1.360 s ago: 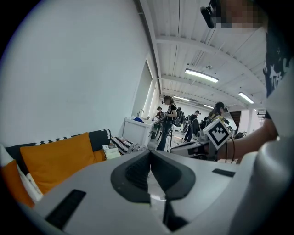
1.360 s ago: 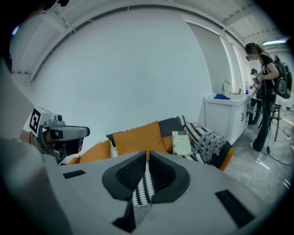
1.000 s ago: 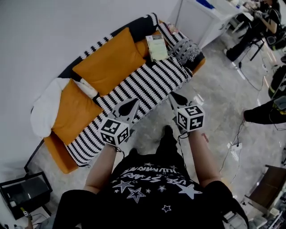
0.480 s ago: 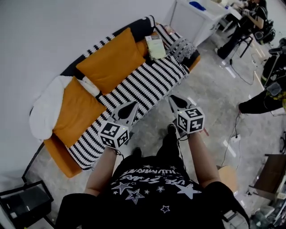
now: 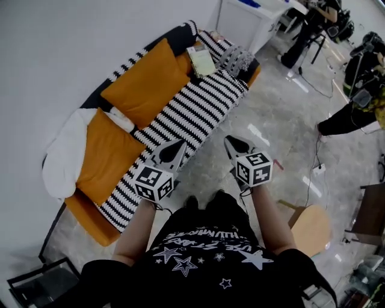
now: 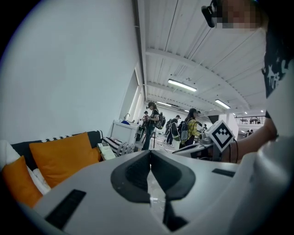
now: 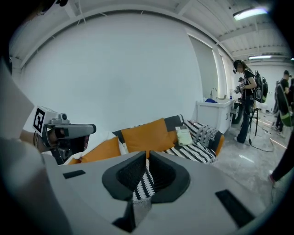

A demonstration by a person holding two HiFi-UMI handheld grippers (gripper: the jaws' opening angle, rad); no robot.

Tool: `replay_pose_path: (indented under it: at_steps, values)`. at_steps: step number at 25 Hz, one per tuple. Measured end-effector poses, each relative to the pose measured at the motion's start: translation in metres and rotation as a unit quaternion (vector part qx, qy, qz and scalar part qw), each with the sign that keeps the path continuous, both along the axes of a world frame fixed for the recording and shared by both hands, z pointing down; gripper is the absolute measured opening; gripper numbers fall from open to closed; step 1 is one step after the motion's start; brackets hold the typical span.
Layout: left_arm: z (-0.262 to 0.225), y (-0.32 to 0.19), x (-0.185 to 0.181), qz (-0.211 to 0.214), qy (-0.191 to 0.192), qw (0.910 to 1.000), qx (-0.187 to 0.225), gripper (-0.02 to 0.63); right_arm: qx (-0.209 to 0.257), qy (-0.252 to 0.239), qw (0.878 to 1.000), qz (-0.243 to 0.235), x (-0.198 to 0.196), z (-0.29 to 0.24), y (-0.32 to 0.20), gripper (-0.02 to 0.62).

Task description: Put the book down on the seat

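Observation:
A pale green book [image 5: 200, 60] lies at the far end of the sofa [image 5: 180, 117], beside a grey knitted throw [image 5: 236, 59]. It also shows in the left gripper view as book [image 6: 106, 151] and in the right gripper view as book [image 7: 183, 136]. My left gripper [image 5: 178, 144] hovers over the sofa's front edge, shut and holding nothing. My right gripper [image 5: 229, 140] hangs over the floor beside it, also shut and holding nothing. Both are well short of the book. The jaw tips touch in each gripper view [image 6: 150, 151] [image 7: 148, 153].
Two orange cushions [image 5: 147, 81] and a white pillow [image 5: 63, 150] lean on the sofa's back over a striped blanket [image 5: 198, 111]. A white desk [image 5: 240, 15] stands past the sofa. People [image 5: 355, 90] are at the right. A wooden stool [image 5: 310, 228] is by my right leg.
The person has stepped over the floor, so the sofa and book have slid slightly left in the head view. Both grippers travelled along, still shut and holding nothing.

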State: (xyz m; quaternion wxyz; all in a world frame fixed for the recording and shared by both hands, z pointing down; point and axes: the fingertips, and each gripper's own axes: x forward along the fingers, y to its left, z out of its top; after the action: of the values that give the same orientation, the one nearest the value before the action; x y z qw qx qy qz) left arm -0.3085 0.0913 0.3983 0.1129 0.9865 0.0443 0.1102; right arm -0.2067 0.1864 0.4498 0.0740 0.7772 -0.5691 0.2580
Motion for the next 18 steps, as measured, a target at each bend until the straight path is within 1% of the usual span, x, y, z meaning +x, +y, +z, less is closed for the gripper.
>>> replay_pose_path:
  at_steps: [4, 8, 12, 14, 18]
  values:
    - [-0.004, 0.011, 0.000, 0.008, 0.004, 1.0000, -0.004, 0.009, 0.004, -0.010, 1.000, 0.024, 0.000, 0.003, 0.018, 0.040]
    - [0.003, 0.023, -0.004, 0.029, -0.007, 0.9996, 0.001, 0.009, 0.006, -0.019, 0.999, 0.039, -0.009, 0.009, 0.031, 0.040]
    - [0.006, 0.032, -0.006, 0.021, -0.008, 0.9997, -0.004, 0.008, 0.006, -0.020, 0.999, 0.046, -0.019, 0.013, 0.048, 0.040]
    - [0.003, 0.044, -0.009, 0.021, -0.008, 0.9997, -0.007, 0.009, 0.008, -0.019, 0.999, 0.051, -0.025, 0.009, 0.062, 0.040]
    - [-0.002, 0.080, -0.026, 0.035, -0.004, 0.9993, -0.011, 0.009, 0.016, -0.016, 0.998, 0.061, -0.043, -0.001, 0.095, 0.040]
